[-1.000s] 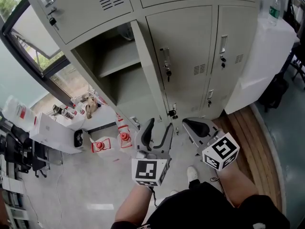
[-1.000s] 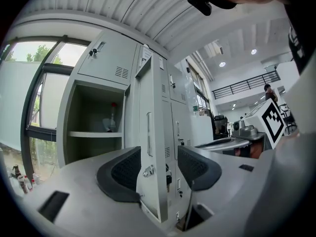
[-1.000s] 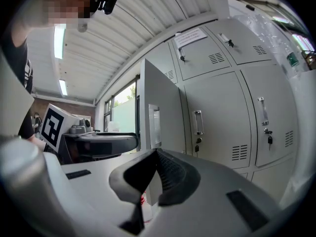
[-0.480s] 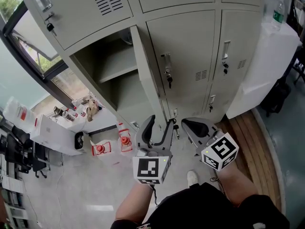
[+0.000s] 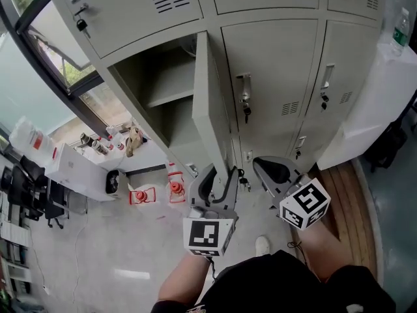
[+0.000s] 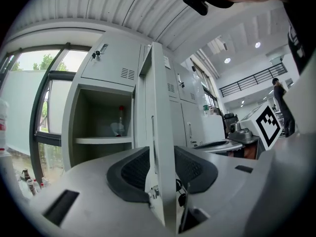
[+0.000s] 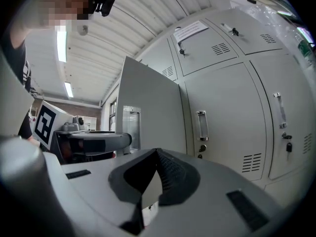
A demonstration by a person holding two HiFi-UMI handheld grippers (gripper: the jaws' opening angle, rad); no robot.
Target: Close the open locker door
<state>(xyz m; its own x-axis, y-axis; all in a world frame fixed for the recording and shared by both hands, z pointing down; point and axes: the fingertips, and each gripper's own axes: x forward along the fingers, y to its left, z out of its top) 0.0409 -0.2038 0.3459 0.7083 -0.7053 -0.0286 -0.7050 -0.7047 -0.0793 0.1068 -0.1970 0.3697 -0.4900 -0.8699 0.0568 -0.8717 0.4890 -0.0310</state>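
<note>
The left tongs (image 5: 219,173) are hugging the low edge of the door (image 5: 210,103). They have just been closing, and their pads are pressing on it from both sides. The door is sticking straight out from the open locker (image 5: 163,90). The right tongs (image 5: 264,167) are staying squeezed together, holding nothing, just beside the left ones.

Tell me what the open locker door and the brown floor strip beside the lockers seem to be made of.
The door: probably painted sheet metal, matte pale grey, judging by its thin folded edge. The floor strip: looks like wood planks, brown with long seams, though it could be laminate.
</note>
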